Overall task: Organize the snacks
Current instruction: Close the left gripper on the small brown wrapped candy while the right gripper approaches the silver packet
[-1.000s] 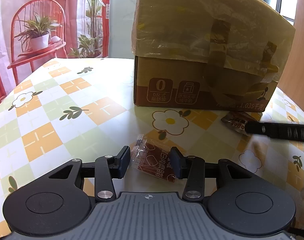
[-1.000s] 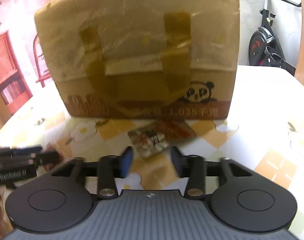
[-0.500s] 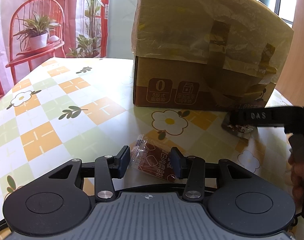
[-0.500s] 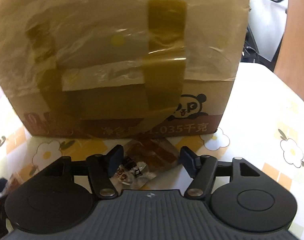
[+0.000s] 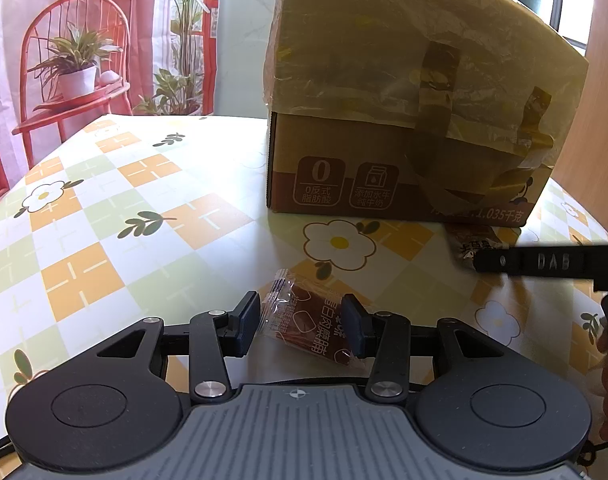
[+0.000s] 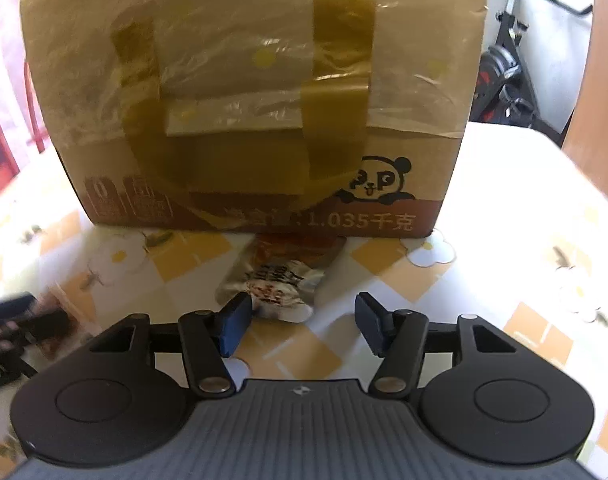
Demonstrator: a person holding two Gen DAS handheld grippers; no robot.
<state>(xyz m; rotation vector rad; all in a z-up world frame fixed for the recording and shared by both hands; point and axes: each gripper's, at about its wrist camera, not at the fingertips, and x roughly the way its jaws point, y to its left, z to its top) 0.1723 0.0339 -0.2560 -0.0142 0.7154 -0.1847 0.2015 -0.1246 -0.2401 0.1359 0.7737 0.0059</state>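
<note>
A brown clear-ended snack packet [image 5: 309, 326] lies on the checkered tablecloth between the fingers of my open left gripper [image 5: 300, 326], which straddle it without squeezing. A silver and orange snack packet [image 6: 282, 276] lies against the base of the taped cardboard box [image 6: 256, 120]. My open right gripper [image 6: 300, 326] sits just short of it, with the packet's near end between the fingertips. In the left wrist view the same silver packet [image 5: 473, 242] shows at the right, partly behind the right gripper's black finger [image 5: 543, 262]. The box [image 5: 407, 112] stands behind both packets.
The table has a flower-patterned tablecloth [image 5: 124, 216]. A red chair with a potted plant [image 5: 74, 76] stands beyond its far left edge. An exercise bike [image 6: 507, 80] stands behind the table at the right. The left gripper's body [image 6: 8, 332] shows at the left edge.
My right gripper swung in toward the silver packet by the box, then backed off slightly, its fingers wider apart. My left gripper stayed around the brown packet.
</note>
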